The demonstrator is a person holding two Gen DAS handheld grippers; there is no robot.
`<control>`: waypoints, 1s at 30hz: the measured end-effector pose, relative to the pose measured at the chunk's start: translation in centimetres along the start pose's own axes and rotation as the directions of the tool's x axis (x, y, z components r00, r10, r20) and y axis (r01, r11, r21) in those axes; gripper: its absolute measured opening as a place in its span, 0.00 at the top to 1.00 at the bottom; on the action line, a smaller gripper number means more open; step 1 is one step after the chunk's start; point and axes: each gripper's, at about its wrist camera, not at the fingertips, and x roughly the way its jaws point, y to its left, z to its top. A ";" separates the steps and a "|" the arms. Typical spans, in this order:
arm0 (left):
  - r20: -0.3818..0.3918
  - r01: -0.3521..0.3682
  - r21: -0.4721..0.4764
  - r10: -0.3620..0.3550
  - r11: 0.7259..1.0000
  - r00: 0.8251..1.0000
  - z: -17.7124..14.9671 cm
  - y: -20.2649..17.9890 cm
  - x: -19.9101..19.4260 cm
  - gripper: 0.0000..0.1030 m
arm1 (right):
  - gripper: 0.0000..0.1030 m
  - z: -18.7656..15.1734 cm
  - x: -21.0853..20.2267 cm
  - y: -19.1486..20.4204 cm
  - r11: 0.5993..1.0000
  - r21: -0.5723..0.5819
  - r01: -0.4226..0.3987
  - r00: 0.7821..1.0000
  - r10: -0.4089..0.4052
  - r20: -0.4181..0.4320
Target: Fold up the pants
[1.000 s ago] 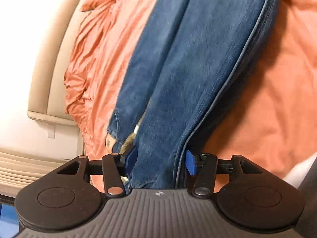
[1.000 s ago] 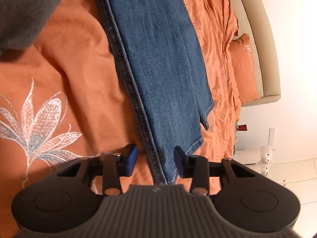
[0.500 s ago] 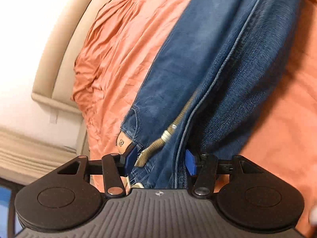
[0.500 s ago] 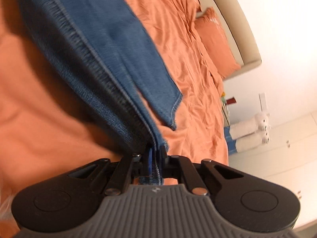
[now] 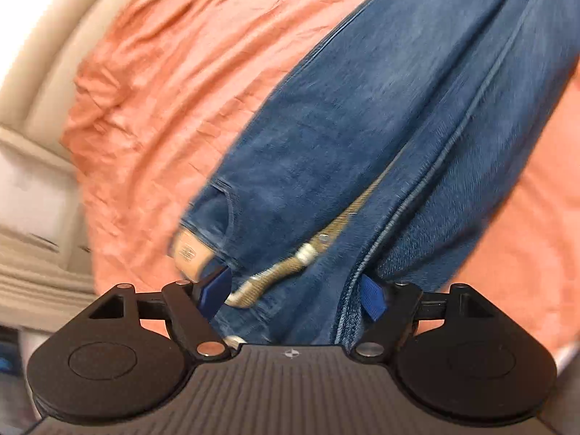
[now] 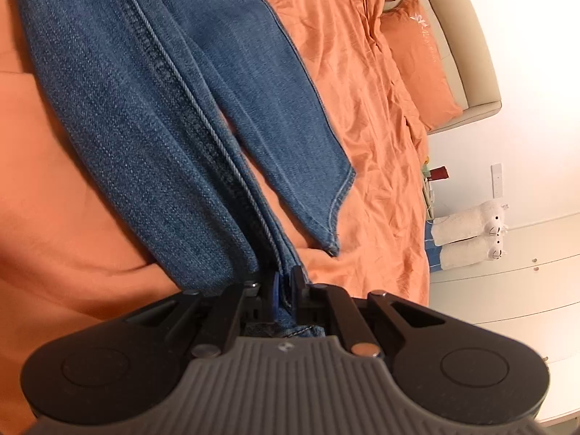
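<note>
Blue jeans (image 5: 362, 127) lie along an orange bed. In the left wrist view their waistband end, with a tan leather patch (image 5: 188, 253) and a tan belt (image 5: 290, 268), bunches between the fingers of my left gripper (image 5: 295, 295), whose jaws stand wide apart around the denim. In the right wrist view my right gripper (image 6: 284, 288) is shut on the hem end of one jeans leg (image 6: 145, 127) and holds it lifted. The other leg's hem (image 6: 326, 188) hangs free over the bedding.
The orange bedsheet (image 6: 362, 108) covers the bed, with an orange pillow (image 6: 417, 61) against a beige headboard (image 6: 467, 54). White drawers (image 6: 507, 290) and rolled white towels (image 6: 467, 239) stand beside the bed. The beige bed frame (image 5: 32, 72) shows at left.
My right gripper closed on the leg hem and lifted it off the bed. My left gripper stayed wide around the waistband while the view swung and the belt came into sight.
</note>
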 end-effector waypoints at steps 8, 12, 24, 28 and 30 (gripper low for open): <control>0.010 0.067 0.025 -0.067 0.997 0.998 -0.7 0.8 -2.4 0.11 | 1.00 0.0 0.2 0.2 1.000 0.004 -0.004 1.000 0.004 0.001; -0.021 0.015 -0.068 -0.017 0.998 1.000 -0.6 1.9 -0.8 0.12 | 1.00 0.0 0.0 0.1 1.000 0.005 -0.003 1.000 0.003 0.005; -0.136 -0.218 0.087 0.229 0.972 0.964 4.0 -2.7 6.6 0.13 | 1.00 0.3 -0.4 0.0 1.000 0.020 -0.005 1.000 0.006 -0.019; -0.142 -0.230 0.055 0.236 0.972 0.961 4.3 -1.6 6.2 0.15 | 1.00 0.2 -0.6 -0.1 1.000 0.029 -0.010 1.000 0.010 -0.020; -0.107 -0.147 0.059 0.152 0.987 0.983 4.0 -1.3 4.3 0.23 | 1.00 0.2 -0.6 0.0 0.999 0.032 -0.013 1.000 0.014 -0.022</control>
